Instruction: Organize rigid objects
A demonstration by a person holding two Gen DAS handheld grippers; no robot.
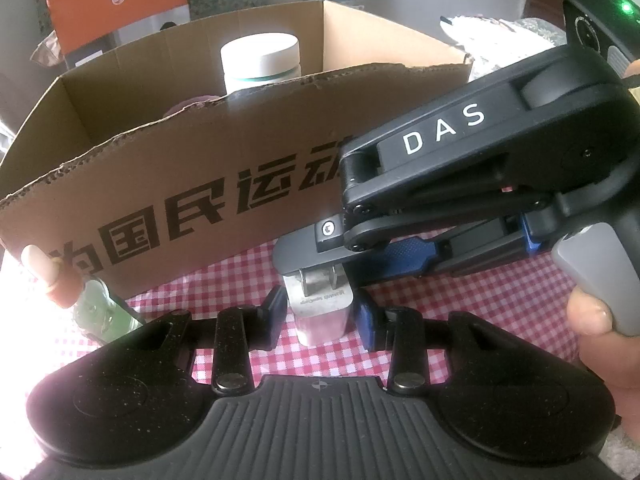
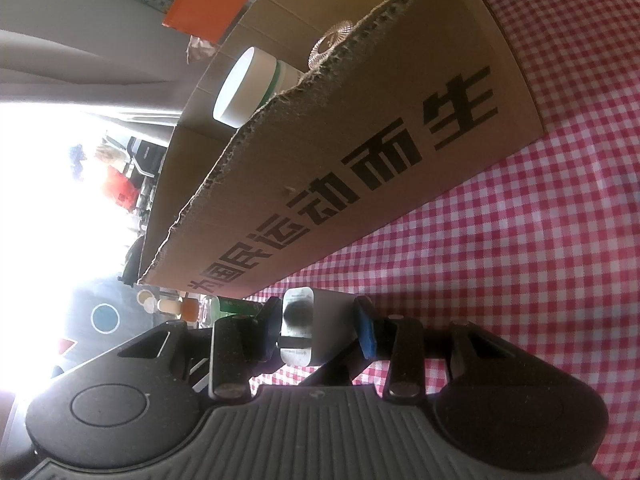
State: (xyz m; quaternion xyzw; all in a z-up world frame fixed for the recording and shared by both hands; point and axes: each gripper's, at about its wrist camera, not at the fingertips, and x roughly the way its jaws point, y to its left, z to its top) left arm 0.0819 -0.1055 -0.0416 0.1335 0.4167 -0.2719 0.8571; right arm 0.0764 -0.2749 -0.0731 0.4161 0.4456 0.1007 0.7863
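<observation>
Red and white checked cloth [image 1: 248, 276] covered the table by a torn cardboard box [image 1: 192, 168] with a white jar [image 1: 260, 62] inside. Both grippers pinched one small white plug adapter [image 1: 320, 312] just in front of the box. The left gripper [image 1: 320, 314] squeezed its sides, and the right gripper [image 2: 316, 332] squeezed it too.

One box [image 1: 168, 168], one jar [image 1: 260, 62] (white-lidded), one charger [image 1: 320, 312].

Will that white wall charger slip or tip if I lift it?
Probably rigid and light: the white wall charger is a small hard block. Its glossy sides may slip. Standing prongs up, it could tip if nudged.
</observation>
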